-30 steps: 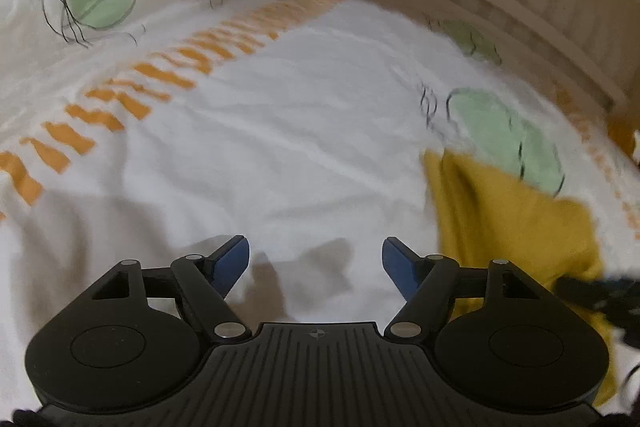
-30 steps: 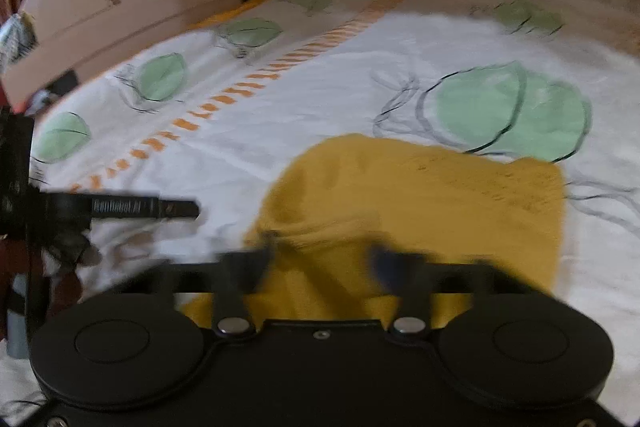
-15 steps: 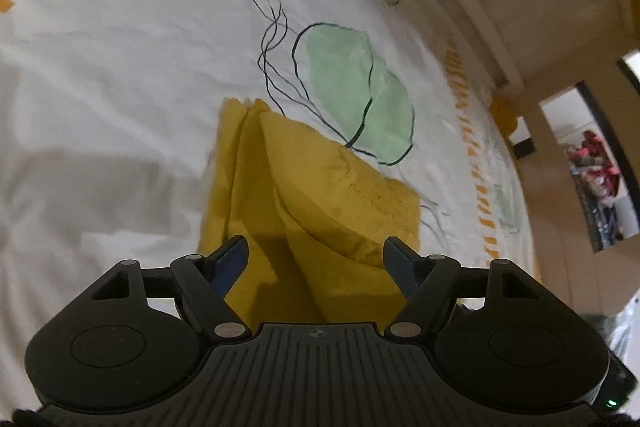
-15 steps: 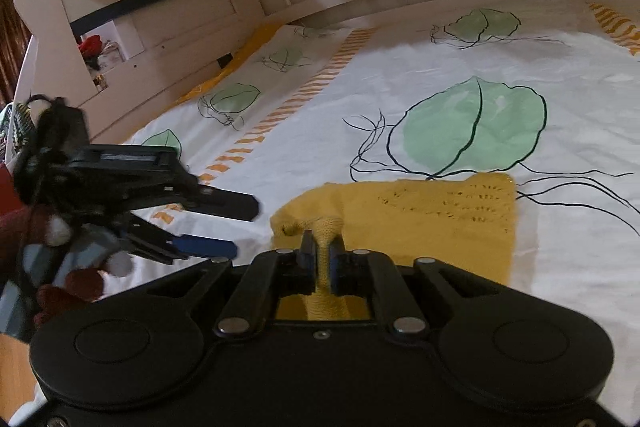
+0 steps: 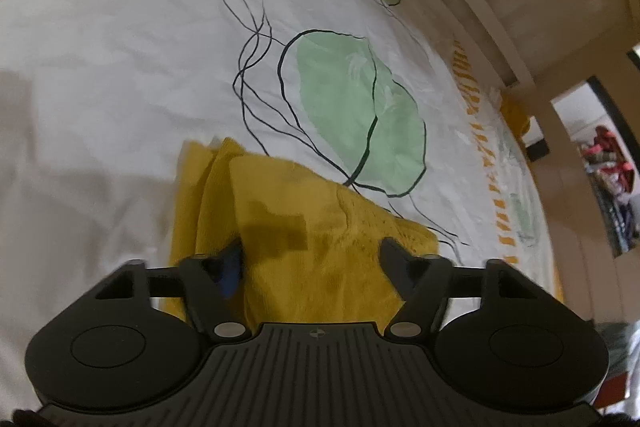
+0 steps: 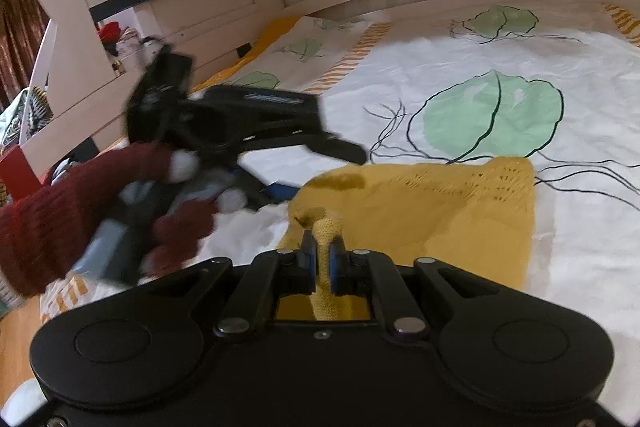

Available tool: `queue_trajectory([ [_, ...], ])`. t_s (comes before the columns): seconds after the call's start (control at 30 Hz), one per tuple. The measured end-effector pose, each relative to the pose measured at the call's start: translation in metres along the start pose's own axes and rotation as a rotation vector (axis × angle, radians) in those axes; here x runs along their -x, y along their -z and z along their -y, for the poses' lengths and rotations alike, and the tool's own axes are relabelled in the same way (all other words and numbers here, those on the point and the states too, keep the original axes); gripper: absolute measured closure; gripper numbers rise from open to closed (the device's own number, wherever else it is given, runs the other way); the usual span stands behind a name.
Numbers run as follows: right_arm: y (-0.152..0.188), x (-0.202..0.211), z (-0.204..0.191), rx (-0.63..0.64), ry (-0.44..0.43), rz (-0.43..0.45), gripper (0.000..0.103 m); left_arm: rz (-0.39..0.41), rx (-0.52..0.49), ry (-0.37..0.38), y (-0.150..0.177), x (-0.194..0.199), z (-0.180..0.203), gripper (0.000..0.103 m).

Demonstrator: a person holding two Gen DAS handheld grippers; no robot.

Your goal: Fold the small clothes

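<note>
Garment [image 6: 420,211] first, then: my right gripper [image 6: 322,259] has its fingers clenched on a thin twisted tail of the yellow knit at the near corner, and that pinch looks secure. My left gripper [image 5: 312,259] is spread, with the near fold of the cloth lying between the fingers [image 5: 230,269]; they have just been narrowing, but the pads do not look pressed on the fabric yet. In the right view I see the left gripper [image 6: 280,143], in a hand [image 6: 96,219] gloved in dark red, coming in at the garment's left edge.

To do this step well, I judge I should bring the left fingers down over one clean layer of the edge, not the whole bunched stack, and clamp before lifting anything. Both corners should then rise together so the cloth hangs evenly and the fold line comes out straight.

The garment lies on the bed [image 5: 120,67], on a white sheet printed with green leaves, its far edge touching one leaf's [image 5: 356,115] stem. It is mustard yellow, soft, open-knit near the far edge, already doubled into loose layers on its left side. I expect it to drape and slip readily.
</note>
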State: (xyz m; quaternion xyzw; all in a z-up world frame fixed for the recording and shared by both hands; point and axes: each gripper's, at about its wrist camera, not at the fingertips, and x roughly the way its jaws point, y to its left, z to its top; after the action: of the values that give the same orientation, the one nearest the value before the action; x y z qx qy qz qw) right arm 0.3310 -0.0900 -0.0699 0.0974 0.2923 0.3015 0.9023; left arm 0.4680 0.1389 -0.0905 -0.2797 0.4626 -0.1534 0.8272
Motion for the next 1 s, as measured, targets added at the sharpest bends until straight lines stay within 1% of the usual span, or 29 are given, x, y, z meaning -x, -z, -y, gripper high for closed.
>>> queue_trajectory([
  [0.03, 0.002, 0.000, -0.002, 0.007, -0.001, -0.001, 0.091, -0.002, -0.006, -0.016, -0.001, -0.004, 0.001, 0.066],
  [0.07, 0.004, 0.000, -0.005, 0.014, -0.002, -0.003, 0.091, 0.001, -0.014, -0.031, -0.002, -0.006, 0.001, 0.075],
  [0.1, 0.006, -0.001, -0.007, 0.020, -0.004, -0.004, 0.091, 0.010, -0.028, -0.043, -0.002, -0.006, 0.002, 0.095],
  [0.13, 0.007, 0.000, -0.010, 0.026, -0.006, -0.003, 0.091, 0.025, -0.050, -0.050, -0.001, -0.003, 0.004, 0.094],
  [0.3, 0.014, 0.004, -0.030, 0.069, -0.036, 0.023, 0.091, 0.085, -0.268, -0.065, 0.004, 0.026, 0.021, 0.094],
  [0.33, 0.015, 0.002, -0.034, 0.082, -0.042, 0.021, 0.091, 0.084, -0.295, -0.074, 0.005, 0.029, 0.021, 0.094],
  [0.4, 0.021, -0.009, -0.044, 0.123, -0.035, -0.002, 0.091, 0.072, -0.322, -0.126, 0.006, 0.027, 0.016, 0.094],
  [0.47, 0.029, -0.025, -0.050, 0.137, -0.029, -0.055, 0.090, 0.069, -0.321, -0.201, 0.007, 0.019, 0.005, 0.094],
  [0.5, 0.035, -0.035, -0.053, 0.145, -0.025, -0.095, 0.083, 0.069, -0.313, -0.233, 0.007, 0.015, 0.000, 0.089],
  [0.53, 0.040, -0.042, -0.055, 0.155, -0.018, -0.124, 0.080, 0.070, -0.303, -0.255, 0.007, 0.014, -0.007, 0.080],
  [0.57, 0.044, -0.046, -0.058, 0.167, -0.017, -0.143, 0.080, 0.081, -0.294, -0.267, 0.008, 0.015, -0.012, 0.076],
  [0.6, 0.048, -0.048, -0.061, 0.176, -0.024, -0.153, 0.075, 0.097, -0.286, -0.278, 0.009, 0.019, -0.017, 0.069],
  [0.63, 0.051, -0.047, -0.064, 0.181, -0.034, -0.153, 0.072, 0.112, -0.285, -0.292, 0.011, 0.022, -0.020, 0.065],
  [0.7, 0.055, -0.040, -0.067, 0.182, -0.078, -0.139, 0.071, 0.129, -0.293, -0.316, 0.013, 0.031, -0.024, 0.064],
  [0.73, 0.056, -0.035, -0.067, 0.180, -0.098, -0.137, 0.068, 0.134, -0.295, -0.327, 0.013, 0.035, -0.025, 0.064],
  [0.8, 0.055, -0.025, -0.068, 0.177, -0.126, -0.126, 0.061, 0.148, -0.288, -0.334, 0.016, 0.049, -0.027, 0.064],
  [0.87, 0.052, -0.014, -0.068, 0.159, -0.150, -0.113, 0.059, 0.166, -0.267, -0.318, 0.022, 0.064, -0.028, 0.060],
  [0.9, 0.051, -0.006, -0.069, 0.147, -0.164, -0.108, 0.054, 0.173, -0.258, -0.308, 0.026, 0.072, -0.027, 0.055],
  [0.93, 0.050, 0.003, -0.070, 0.133, -0.177, -0.102, 0.049, 0.178, -0.253, -0.300, 0.030, 0.080, -0.026, 0.054],
  [1.0, 0.047, 0.019, -0.068, 0.113, -0.196, -0.093, 0.046, 0.185, -0.250, -0.286, 0.041, 0.095, -0.022, 0.054],
])
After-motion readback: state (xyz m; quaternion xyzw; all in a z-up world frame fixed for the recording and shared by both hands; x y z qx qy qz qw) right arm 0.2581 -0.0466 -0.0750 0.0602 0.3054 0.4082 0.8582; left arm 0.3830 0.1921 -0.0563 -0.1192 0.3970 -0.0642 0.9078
